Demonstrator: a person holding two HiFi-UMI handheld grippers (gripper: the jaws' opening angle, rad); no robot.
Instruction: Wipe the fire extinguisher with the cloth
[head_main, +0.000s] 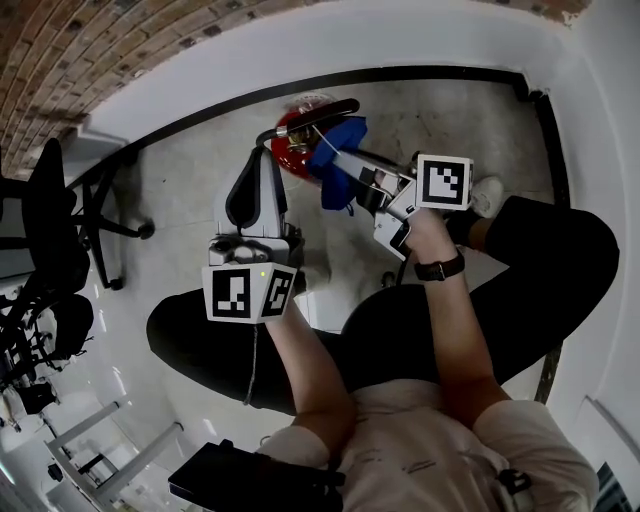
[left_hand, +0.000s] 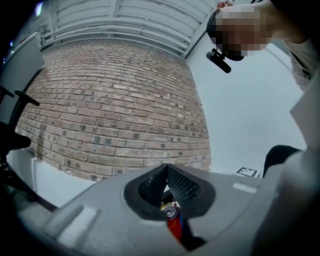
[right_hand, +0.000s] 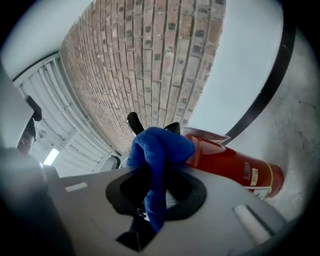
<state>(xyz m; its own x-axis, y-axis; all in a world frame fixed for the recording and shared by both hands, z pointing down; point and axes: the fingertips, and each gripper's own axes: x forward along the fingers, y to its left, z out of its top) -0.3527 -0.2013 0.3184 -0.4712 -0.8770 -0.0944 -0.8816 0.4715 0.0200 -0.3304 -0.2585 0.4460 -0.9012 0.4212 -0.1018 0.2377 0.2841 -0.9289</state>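
A red fire extinguisher (head_main: 293, 140) with a black handle stands on the floor near the wall's base. My right gripper (head_main: 340, 166) is shut on a blue cloth (head_main: 338, 158), and the cloth presses against the extinguisher's top right side. In the right gripper view the cloth (right_hand: 157, 155) bulges out of the jaws against the red cylinder (right_hand: 230, 165). My left gripper (head_main: 262, 157) hangs just left of the extinguisher, jaws together and holding nothing. In the left gripper view the gripper (left_hand: 166, 172) points up at a brick wall, and a strip of the red extinguisher (left_hand: 173, 229) shows below the jaws.
A white wall with a black baseboard (head_main: 400, 75) curves behind the extinguisher, with a brick wall (head_main: 100, 50) above it. Black office chairs (head_main: 60, 230) stand at the left. The person's legs and a white shoe (head_main: 487, 195) lie on the grey floor close to the right.
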